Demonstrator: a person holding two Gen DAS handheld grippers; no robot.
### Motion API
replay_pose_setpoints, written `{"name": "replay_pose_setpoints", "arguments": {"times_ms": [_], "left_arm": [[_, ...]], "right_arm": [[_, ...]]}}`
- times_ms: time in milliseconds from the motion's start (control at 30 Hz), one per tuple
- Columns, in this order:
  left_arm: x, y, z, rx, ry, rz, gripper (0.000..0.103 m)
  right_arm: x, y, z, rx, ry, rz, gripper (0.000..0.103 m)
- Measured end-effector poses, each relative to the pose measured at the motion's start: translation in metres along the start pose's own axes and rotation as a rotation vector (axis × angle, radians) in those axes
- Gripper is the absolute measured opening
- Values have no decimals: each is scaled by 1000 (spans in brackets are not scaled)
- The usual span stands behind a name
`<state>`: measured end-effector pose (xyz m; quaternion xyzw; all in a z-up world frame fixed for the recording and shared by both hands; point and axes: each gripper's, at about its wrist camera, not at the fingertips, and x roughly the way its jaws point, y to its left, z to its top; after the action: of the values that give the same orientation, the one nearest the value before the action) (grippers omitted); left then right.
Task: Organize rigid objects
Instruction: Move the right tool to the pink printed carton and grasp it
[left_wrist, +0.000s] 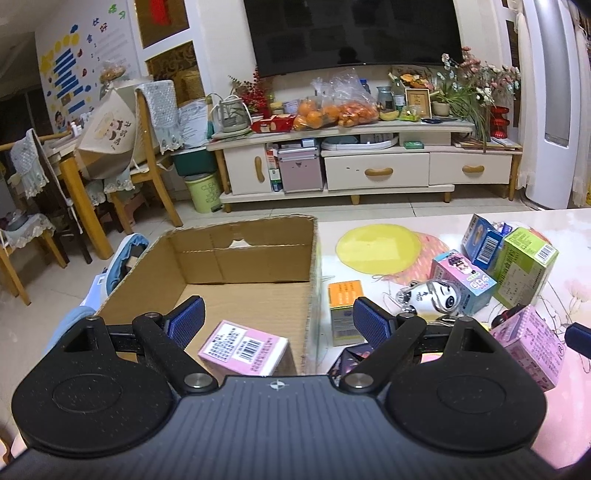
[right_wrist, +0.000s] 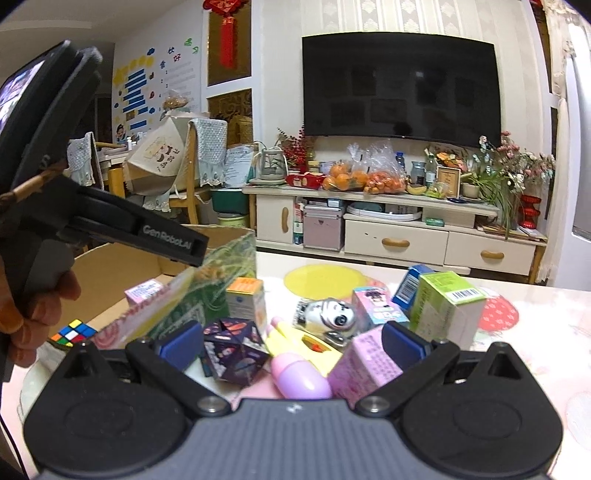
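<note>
**Both jaws wide, nothing gripped**

Left wrist: our left gripper (left_wrist: 277, 321) hangs jaws apart, empty, above the pink box (left_wrist: 243, 347) inside the cardboard box (left_wrist: 251, 254). Right wrist alone shows a Rubik's cube (right_wrist: 72, 332); our right gripper (right_wrist: 291, 345), spread and empty, faces the purple cube (right_wrist: 234, 352) on the worktop (right_wrist: 535, 350).
</note>
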<state>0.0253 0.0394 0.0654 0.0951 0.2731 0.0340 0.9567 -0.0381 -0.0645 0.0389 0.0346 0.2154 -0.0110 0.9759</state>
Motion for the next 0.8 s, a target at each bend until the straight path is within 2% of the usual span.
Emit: {"name": "replay_pose_setpoints", "arguments": {"times_ms": [467,700,800], "left_arm": [[-3,-5,-10,98,-2,-98,103],[-1,1,-14,118,20,-127,103],[0,3,-14,92,45,-143,103]], "right_arm": [[5,-57,-13,51,22,-85,102],[25,-72,-23,54,81,-33,97],[31,-71,-21,25,92,13,87]]}}
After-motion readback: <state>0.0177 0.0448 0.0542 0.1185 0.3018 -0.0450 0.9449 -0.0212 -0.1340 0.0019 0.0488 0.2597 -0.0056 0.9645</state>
